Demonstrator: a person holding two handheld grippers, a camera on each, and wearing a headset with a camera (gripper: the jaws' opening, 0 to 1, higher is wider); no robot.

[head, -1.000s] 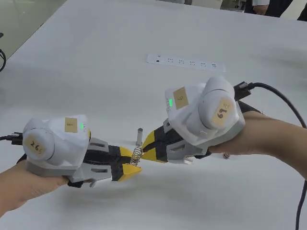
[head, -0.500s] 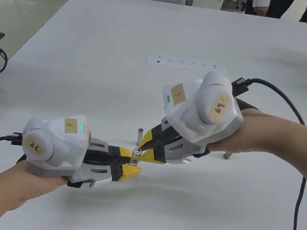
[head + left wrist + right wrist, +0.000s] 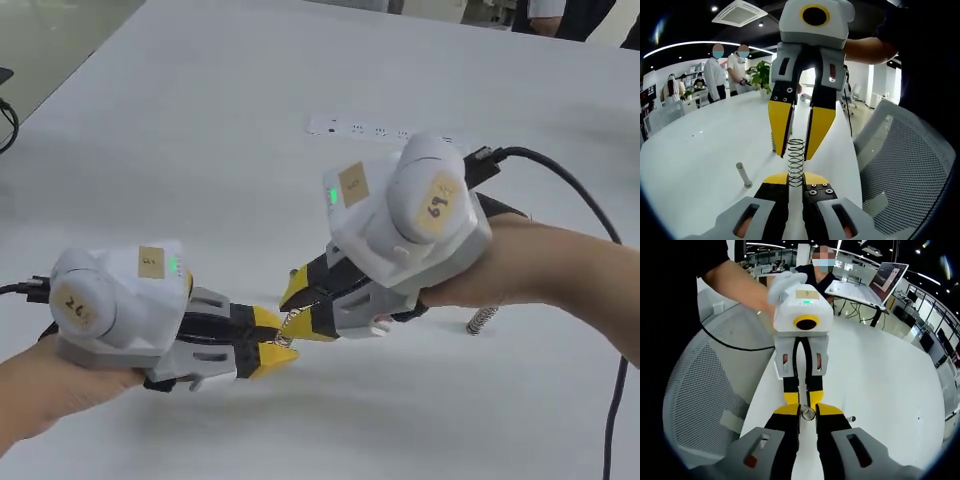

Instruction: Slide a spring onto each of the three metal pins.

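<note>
In the left gripper view my left gripper (image 3: 795, 181) is shut on the lower end of a small steel spring (image 3: 796, 162), which stands out from its yellow tips. My right gripper (image 3: 797, 150) faces it head-on, its jaws closed to the spring's width over the upper coils. The right gripper view has the spring (image 3: 808, 413) end-on between my right gripper's (image 3: 808, 412) tips, with the left gripper (image 3: 804, 399) opposite. In the head view the left gripper (image 3: 275, 348), right gripper (image 3: 305, 308) and spring (image 3: 288, 328) meet above the white table. One bare metal pin (image 3: 743, 175) (image 3: 852, 418) stands upright beside them.
A loose spring (image 3: 482, 320) lies on the table under my right wrist. A white power strip (image 3: 375, 129) sits farther back, and a black cable (image 3: 590, 215) runs off the right gripper. A mesh chair (image 3: 900, 150) is at the table's edge, with people (image 3: 720, 70) standing beyond.
My right gripper has moved left and down onto the free end of the spring held by the left gripper. It now covers the pin in the head view. The left gripper has stayed put.
</note>
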